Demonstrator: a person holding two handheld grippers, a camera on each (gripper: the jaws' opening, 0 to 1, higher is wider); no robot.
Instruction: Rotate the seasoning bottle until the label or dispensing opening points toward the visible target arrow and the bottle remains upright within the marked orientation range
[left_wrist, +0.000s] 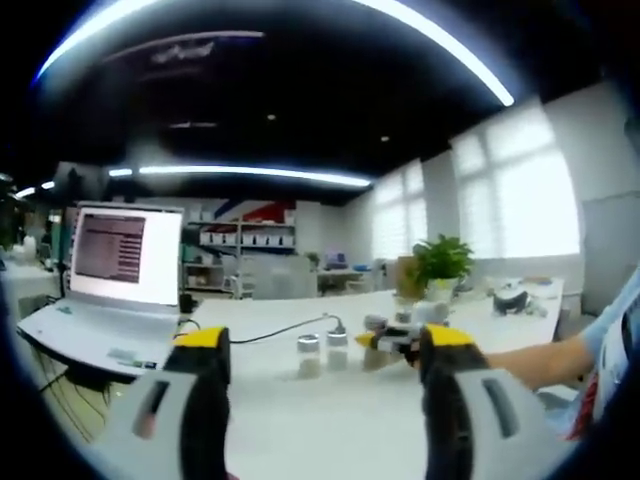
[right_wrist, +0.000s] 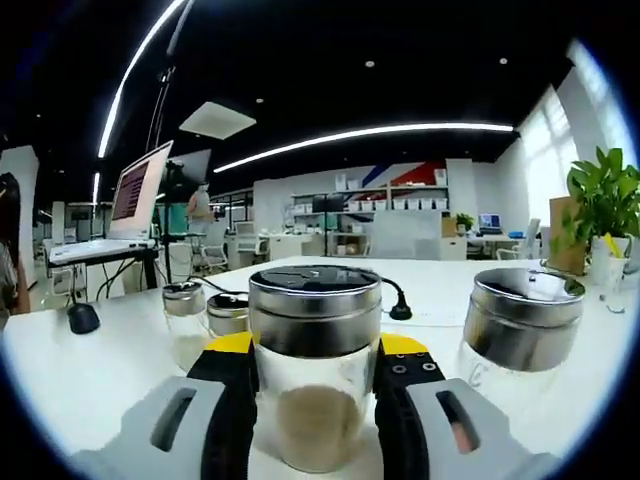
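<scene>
Seasoning bottle stands upright at lower centre, clamped by the right gripper for turning; left gripper hangs released.

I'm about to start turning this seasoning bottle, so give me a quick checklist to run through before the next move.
1. Seasoning bottle between the right hand-held gripper jaws: ok.
2. Bottle upright: ok.
3. Metal lid on: ok.
4. Target arrow and orientation marks in sight: cannot tell.
5. Neighbour jar apart from the held bottle: ok, though near.
6. Left hand-held gripper open, away from the jars: ok.
</scene>
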